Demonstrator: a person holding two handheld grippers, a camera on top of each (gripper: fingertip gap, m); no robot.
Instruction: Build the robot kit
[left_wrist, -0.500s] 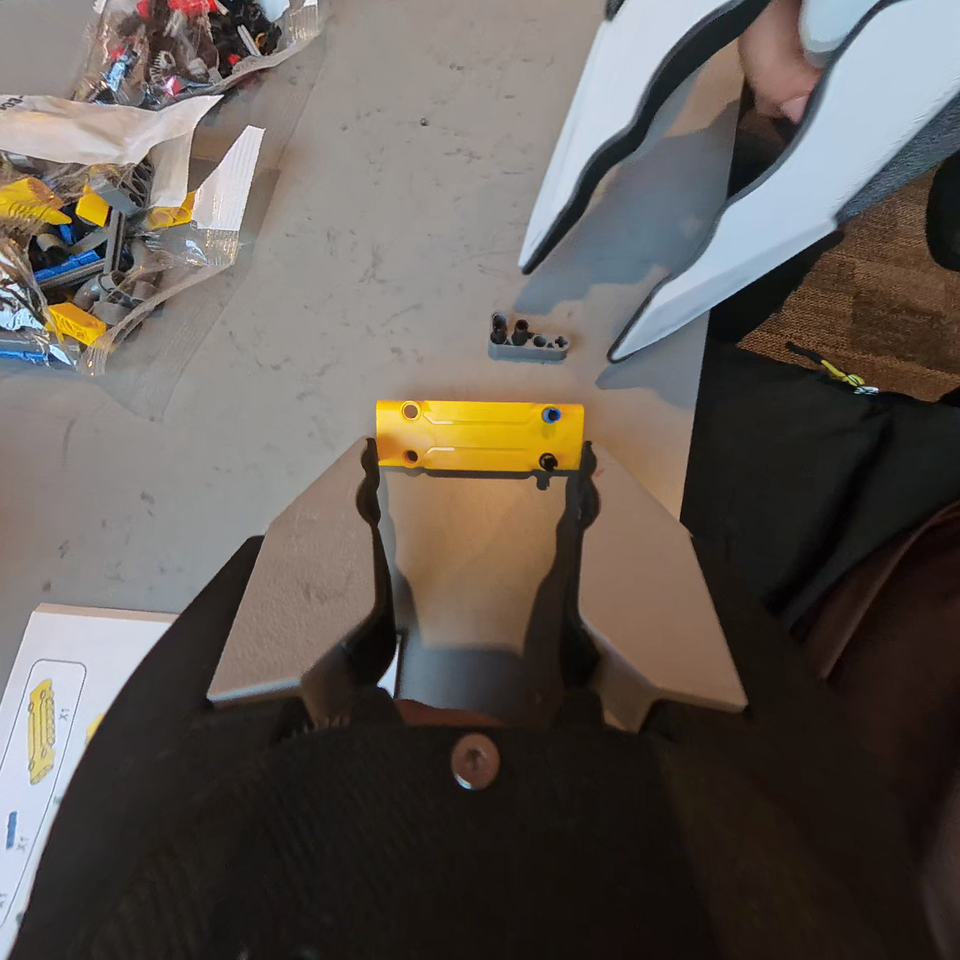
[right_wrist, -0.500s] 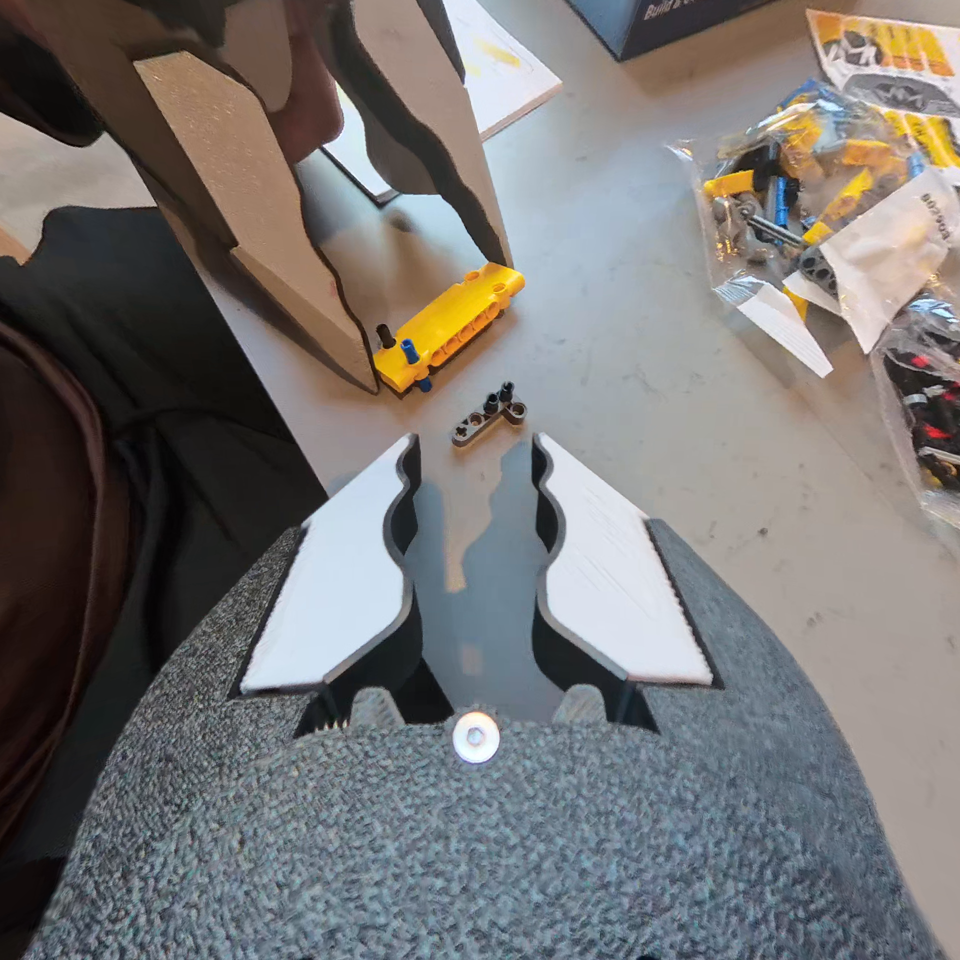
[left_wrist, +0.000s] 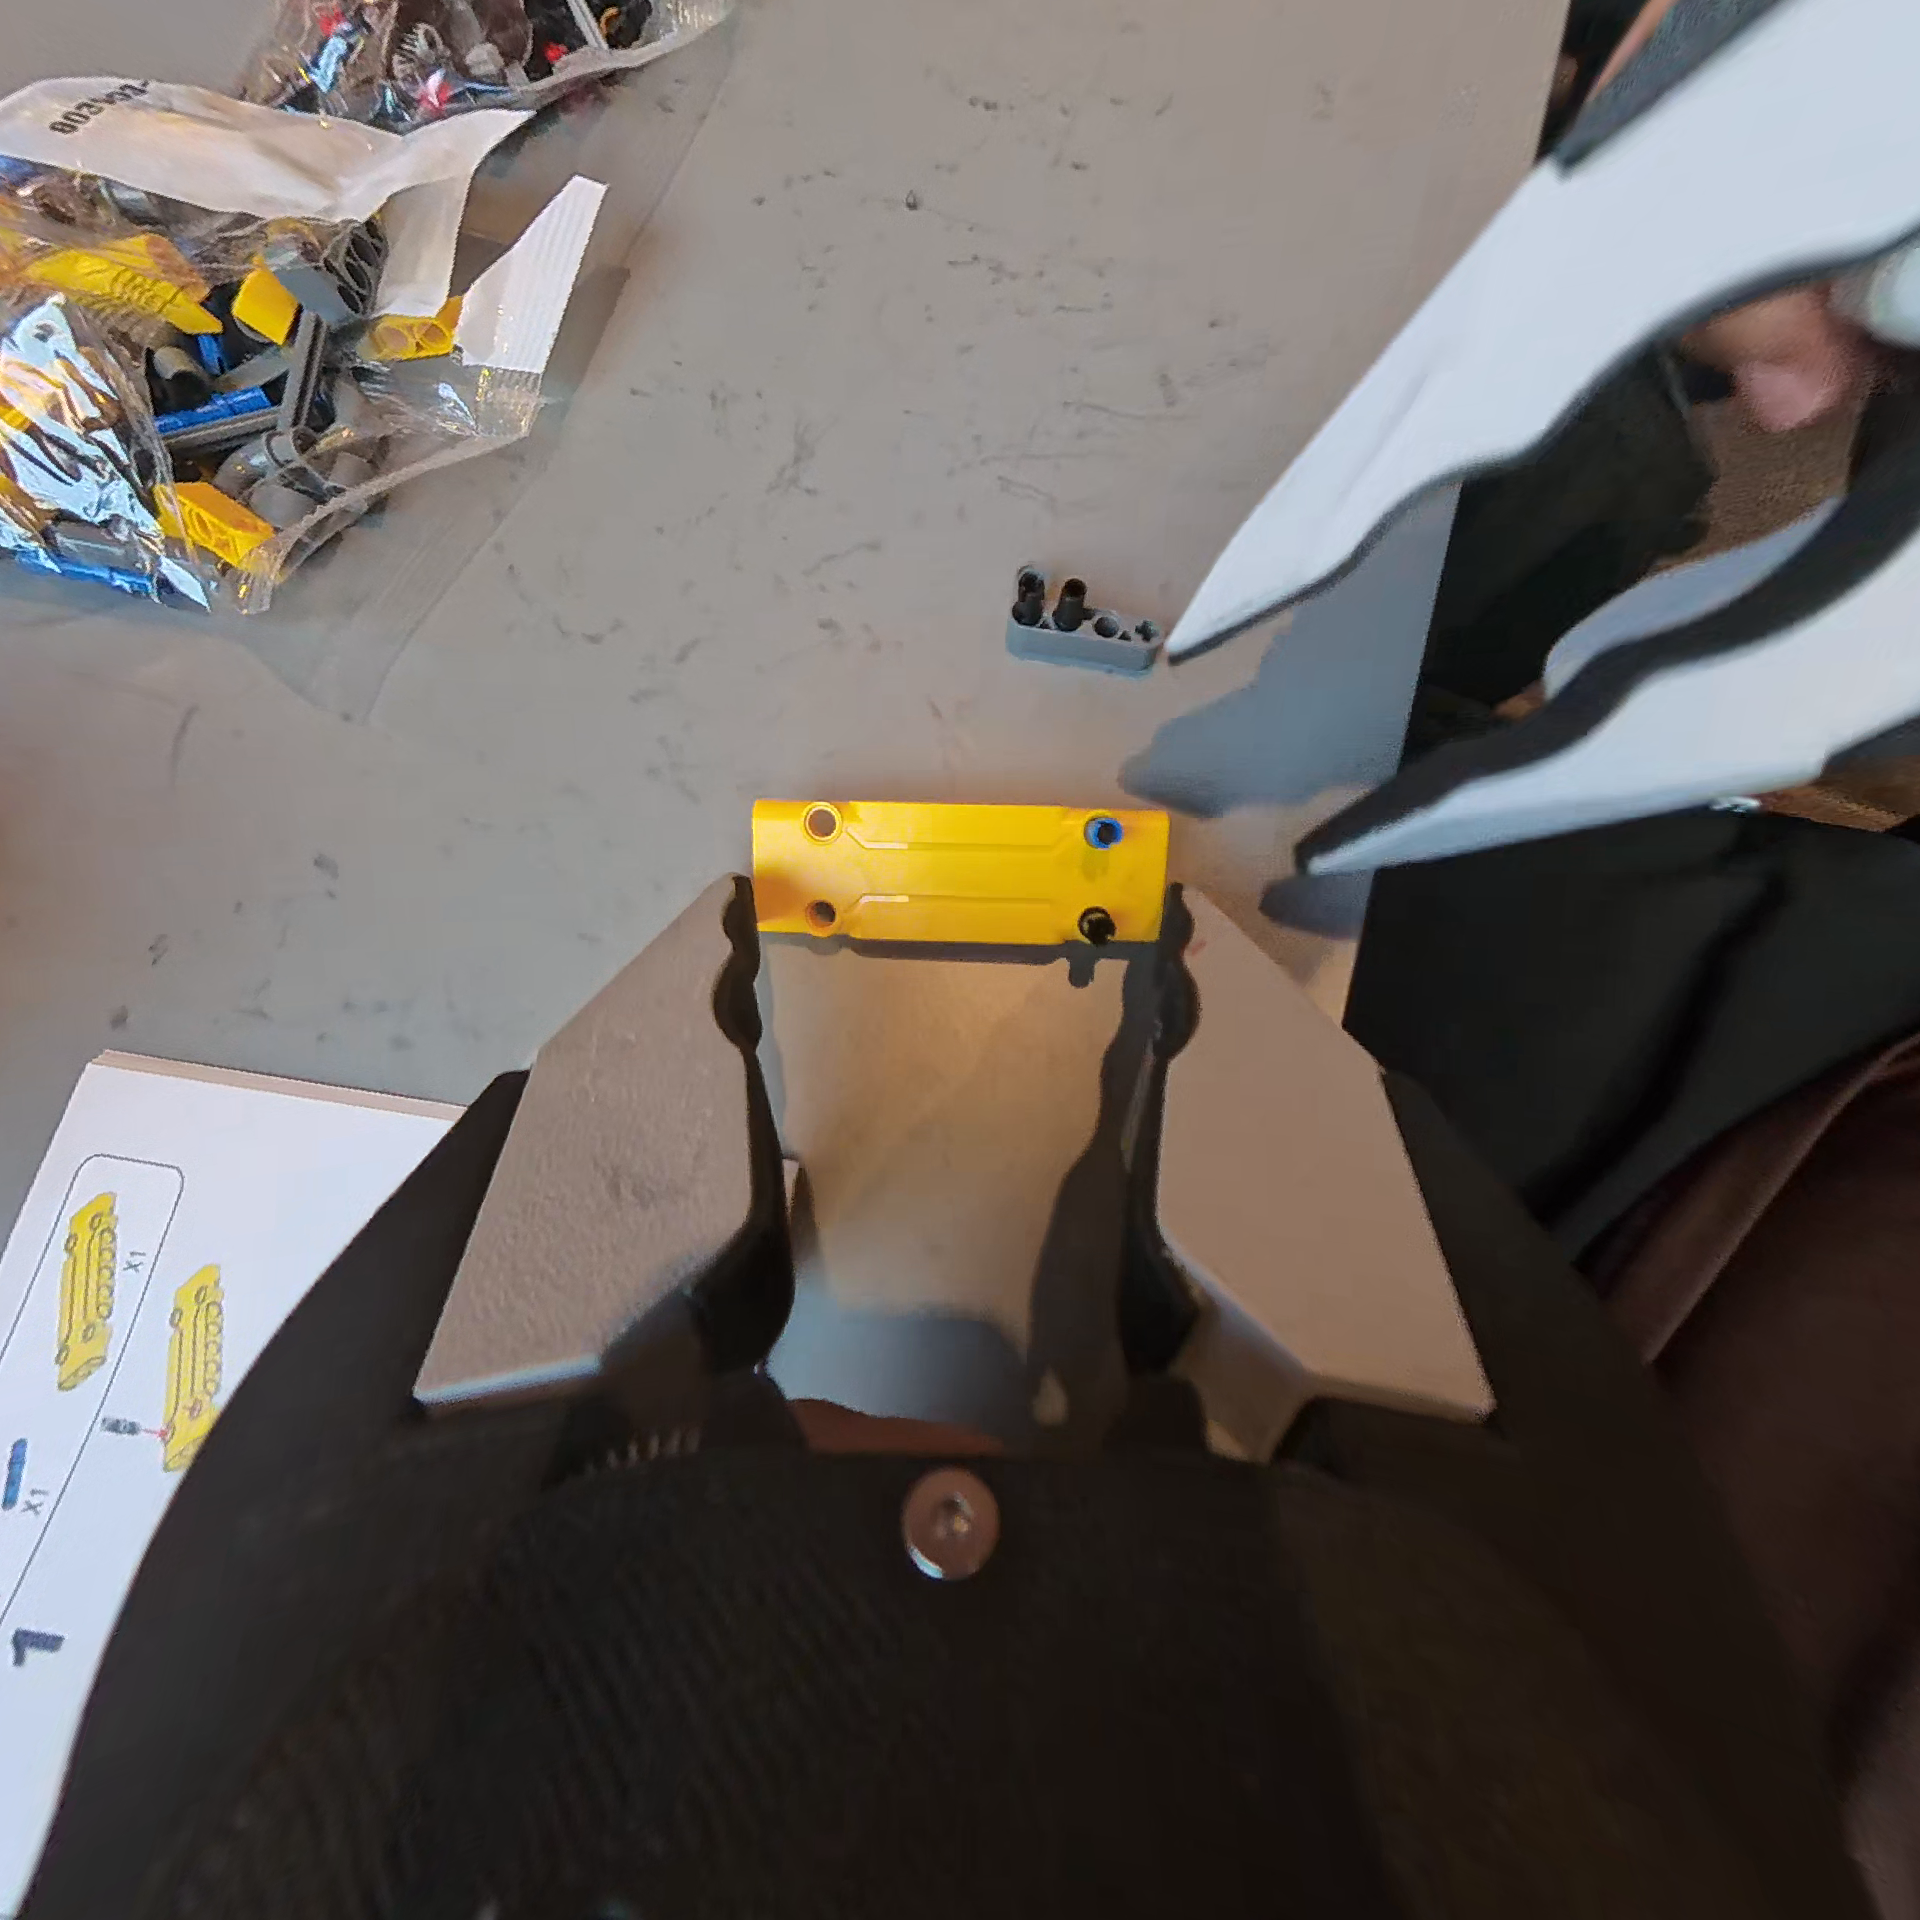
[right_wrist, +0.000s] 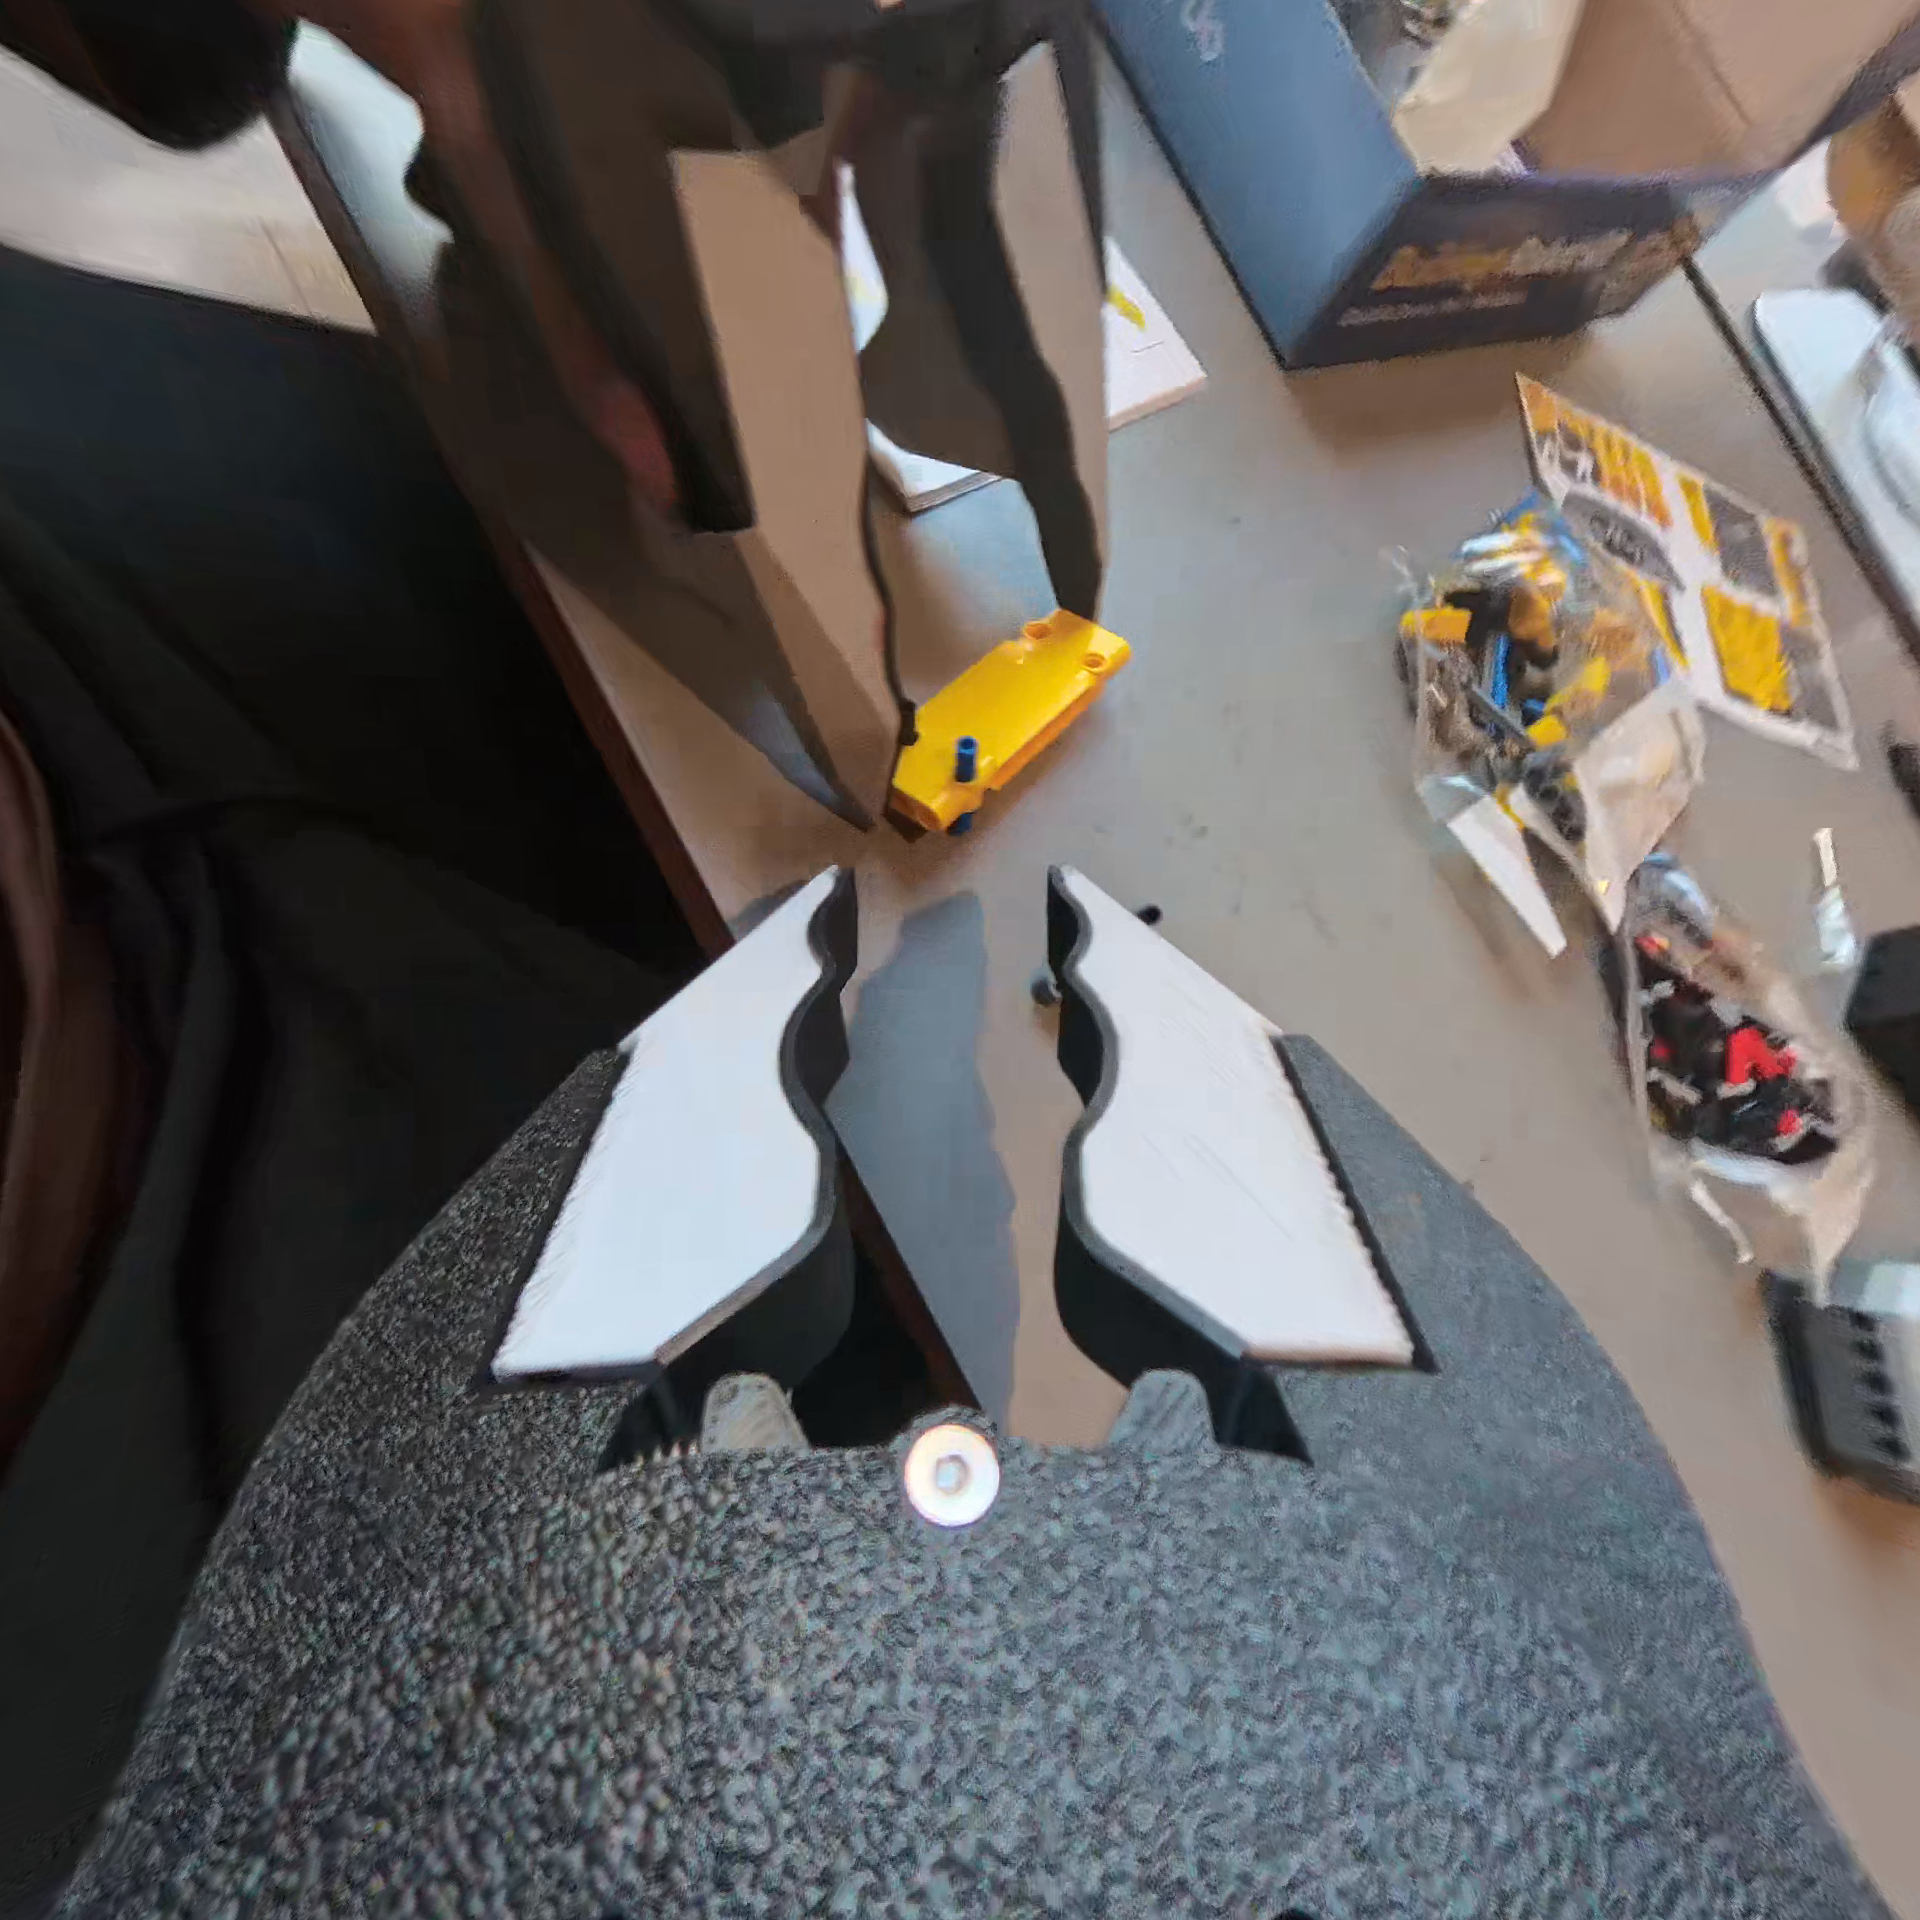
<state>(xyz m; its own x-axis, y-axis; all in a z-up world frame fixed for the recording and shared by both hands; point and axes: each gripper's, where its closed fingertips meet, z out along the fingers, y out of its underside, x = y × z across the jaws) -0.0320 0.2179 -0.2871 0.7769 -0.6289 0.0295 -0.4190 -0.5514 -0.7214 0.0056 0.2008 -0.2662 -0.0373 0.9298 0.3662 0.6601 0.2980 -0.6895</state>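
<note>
A yellow panel (left_wrist: 956, 871) with a blue pin and a black pin at its right end lies on the grey table (left_wrist: 883, 416). My left gripper (left_wrist: 956, 899) is shut on it, with one fingertip against each short end. This also shows in the right wrist view, where the left gripper (right_wrist: 979, 717) holds the yellow panel (right_wrist: 1013, 717). A small grey beam (left_wrist: 1086, 634) with two black pins lies just beyond the panel. My right gripper (right_wrist: 951, 883) is open and empty. Its upper fingertip is right beside the beam's right end. The beam is mostly hidden behind a right finger; only its black pins (right_wrist: 1044, 987) peek out.
Clear bags of loose parts (left_wrist: 208, 416) lie at the far left. An instruction booklet (left_wrist: 125, 1299) lies at the near left. The right wrist view shows a blue box (right_wrist: 1403, 208), a sticker sheet (right_wrist: 1683, 582) and more bags (right_wrist: 1725, 1060). The table edge (left_wrist: 1382, 831) and a person's dark clothing are at the right.
My right gripper has moved down and closer to the grey beam, still open. The left gripper and the yellow panel have stayed put.
</note>
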